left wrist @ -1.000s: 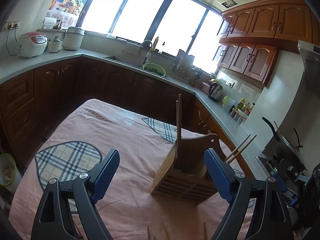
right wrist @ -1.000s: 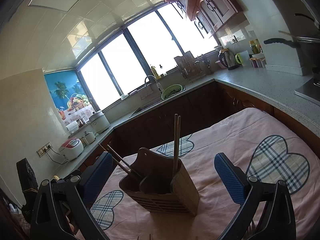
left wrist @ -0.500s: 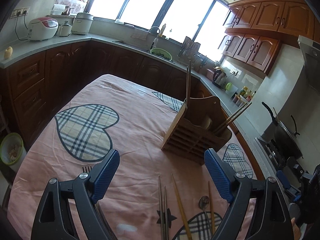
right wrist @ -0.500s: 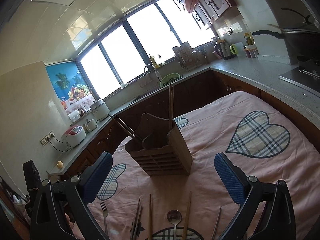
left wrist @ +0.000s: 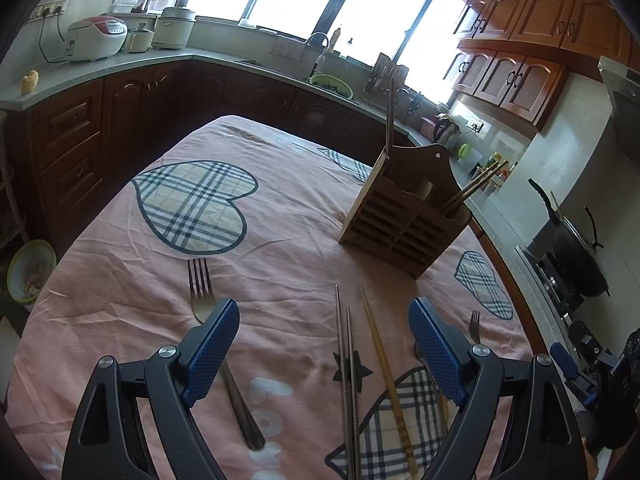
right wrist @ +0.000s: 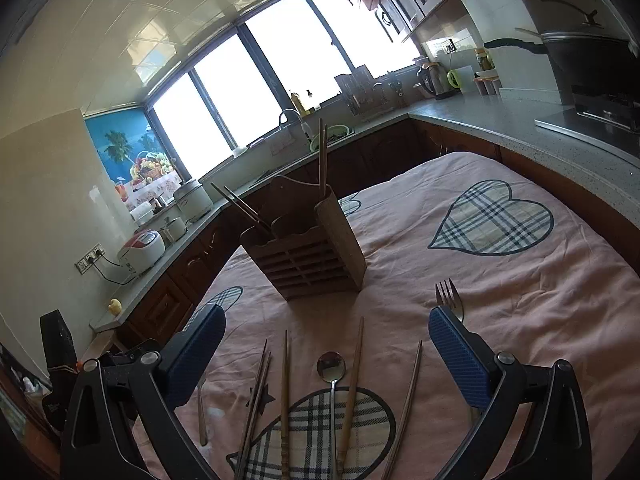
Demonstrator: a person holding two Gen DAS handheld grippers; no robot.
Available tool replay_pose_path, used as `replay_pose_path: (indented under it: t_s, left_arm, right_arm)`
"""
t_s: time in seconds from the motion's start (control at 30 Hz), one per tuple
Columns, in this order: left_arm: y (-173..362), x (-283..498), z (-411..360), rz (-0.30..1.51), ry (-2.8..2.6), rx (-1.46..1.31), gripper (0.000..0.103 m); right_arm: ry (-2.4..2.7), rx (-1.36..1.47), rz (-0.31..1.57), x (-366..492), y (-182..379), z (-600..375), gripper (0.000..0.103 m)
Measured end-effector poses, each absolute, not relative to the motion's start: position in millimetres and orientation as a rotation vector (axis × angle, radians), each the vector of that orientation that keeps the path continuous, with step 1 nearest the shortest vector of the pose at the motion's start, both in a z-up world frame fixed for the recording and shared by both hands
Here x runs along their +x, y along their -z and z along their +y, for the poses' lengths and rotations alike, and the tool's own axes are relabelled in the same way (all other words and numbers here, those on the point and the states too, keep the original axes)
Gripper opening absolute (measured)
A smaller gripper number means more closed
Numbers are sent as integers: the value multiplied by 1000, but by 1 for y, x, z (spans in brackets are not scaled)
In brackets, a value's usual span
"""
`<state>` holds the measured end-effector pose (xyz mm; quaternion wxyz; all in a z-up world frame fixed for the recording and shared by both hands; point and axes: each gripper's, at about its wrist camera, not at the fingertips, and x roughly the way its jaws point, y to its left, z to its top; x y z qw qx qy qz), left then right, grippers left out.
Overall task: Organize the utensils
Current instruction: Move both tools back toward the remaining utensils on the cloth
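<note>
A wooden utensil holder (left wrist: 404,216) stands on the pink tablecloth, with chopsticks upright in it; it also shows in the right wrist view (right wrist: 308,256). Loose on the cloth lie a fork (left wrist: 200,288), a pair of metal chopsticks (left wrist: 346,360) and a wooden chopstick (left wrist: 380,348). In the right wrist view I see a spoon (right wrist: 331,368), wooden chopsticks (right wrist: 285,380) and a fork (right wrist: 449,298). My left gripper (left wrist: 324,348) is open and empty above the loose utensils. My right gripper (right wrist: 326,356) is open and empty above the spoon.
The pink cloth with plaid hearts (left wrist: 192,204) covers the table. Dark kitchen cabinets and a grey counter (left wrist: 120,68) run around it, with a rice cooker (left wrist: 96,38). A wok (left wrist: 576,252) sits on the stove at the right.
Both grippers have drawn back from the holder and tilted down, so the loose utensils on the cloth have come into view. Both stay open.
</note>
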<state>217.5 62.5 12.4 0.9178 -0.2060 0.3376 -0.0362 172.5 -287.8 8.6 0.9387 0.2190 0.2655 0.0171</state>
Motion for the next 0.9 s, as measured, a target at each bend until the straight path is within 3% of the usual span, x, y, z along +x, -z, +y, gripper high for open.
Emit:
replay_pose_path:
  t_s: [0.9]
  left_arm:
    - [7, 250, 39, 833, 54, -322, 85]
  right_arm:
    - [-25, 392, 646, 181, 20, -283, 100]
